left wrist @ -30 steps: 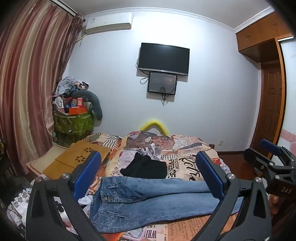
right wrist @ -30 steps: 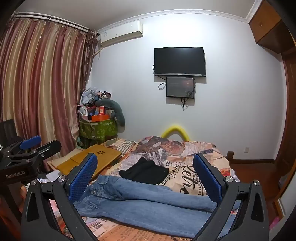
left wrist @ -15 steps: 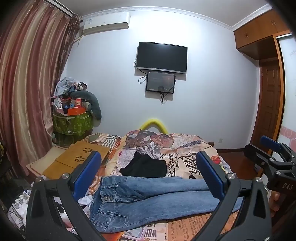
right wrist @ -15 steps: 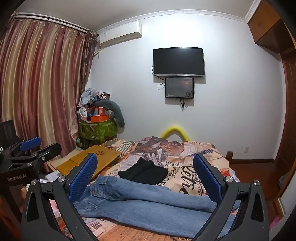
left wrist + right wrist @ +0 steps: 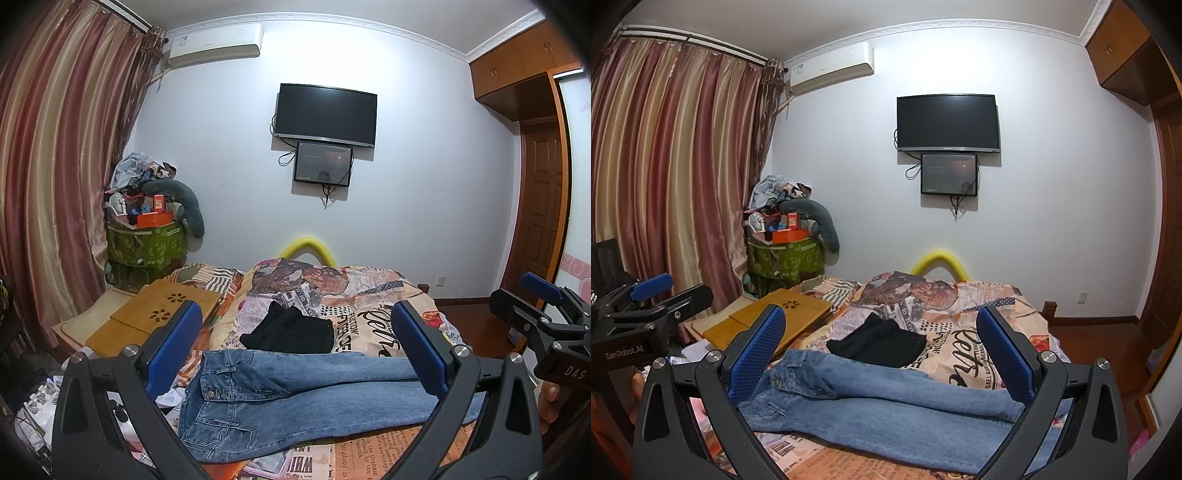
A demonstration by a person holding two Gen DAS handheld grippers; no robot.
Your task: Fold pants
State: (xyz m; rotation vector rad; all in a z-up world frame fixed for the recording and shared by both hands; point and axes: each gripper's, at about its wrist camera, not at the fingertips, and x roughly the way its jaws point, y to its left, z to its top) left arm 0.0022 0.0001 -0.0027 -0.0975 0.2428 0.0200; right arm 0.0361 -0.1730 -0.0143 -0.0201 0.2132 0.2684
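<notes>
Blue jeans (image 5: 295,402) lie flat across the near end of the bed, waistband at the left, legs running right; they also show in the right wrist view (image 5: 886,410). My left gripper (image 5: 295,343) is open and empty, held above and in front of the jeans. My right gripper (image 5: 881,343) is open and empty, also above the jeans. Each gripper shows in the other's view: the right one at the right edge (image 5: 543,314), the left one at the left edge (image 5: 646,306).
A folded black garment (image 5: 291,330) lies on the newspaper-print bedspread (image 5: 369,291) behind the jeans. Wooden lap desks (image 5: 162,310) sit at the left bedside. A cluttered green bin (image 5: 147,243), curtains (image 5: 55,166) left, wooden door (image 5: 543,206) right.
Both grippers have drifted very slightly; the views shifted a little. The jeans have not moved and both grippers stay open.
</notes>
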